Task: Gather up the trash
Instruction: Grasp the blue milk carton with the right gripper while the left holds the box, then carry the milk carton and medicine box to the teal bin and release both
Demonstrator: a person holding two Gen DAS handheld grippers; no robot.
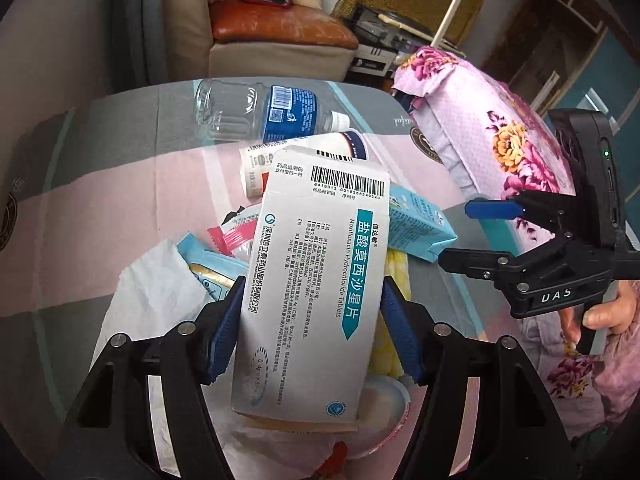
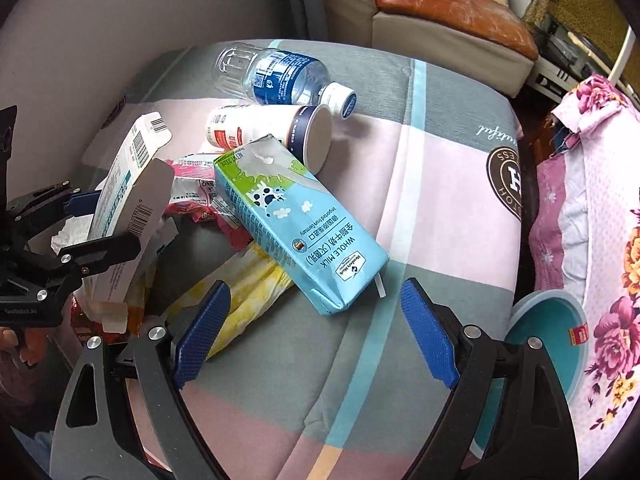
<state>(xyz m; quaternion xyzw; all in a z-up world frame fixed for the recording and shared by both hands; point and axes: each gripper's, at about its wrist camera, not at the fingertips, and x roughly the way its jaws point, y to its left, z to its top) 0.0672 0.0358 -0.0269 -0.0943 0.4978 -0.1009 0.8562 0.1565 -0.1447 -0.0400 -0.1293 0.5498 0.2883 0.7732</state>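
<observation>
**Trash heap on the bed, one box already pinched**

Trash lies piled on a bed (image 2: 440, 168) covered in a soft grey, pink and pale-blue checked sheet. The left gripper (image 1: 312, 316) is clenched on a flat white cardboard medicine box (image 1: 316, 280) printed with a teal band and barcodes; its ribbed blue pads (image 1: 224, 332) press the box's two long edges, and the box stands raised above a crumpled white tissue (image 1: 156, 292) and a pink-and-white foil wrapper (image 1: 232, 236).

The right gripper (image 2: 316, 332) hangs released, its blue pads wide apart, just short of a light-blue whole-milk carton (image 2: 296, 224) with a torn-open silver top. The carton lies tilted across a crinkly yellow plastic wrapper (image 2: 248, 288).

Beyond it rest a white cylindrical drink bottle with a navy band (image 2: 264, 128), on its side, and a clear ribbed plastic water bottle with a blue label (image 2: 280, 76), touching each other.

Only the right wrist view shows a teal round bin (image 2: 544, 340) beside the bed, against a pink floral quilt (image 2: 600, 208). Only the left wrist view shows the person's right hand (image 1: 608, 312) curled around the black handle.
</observation>
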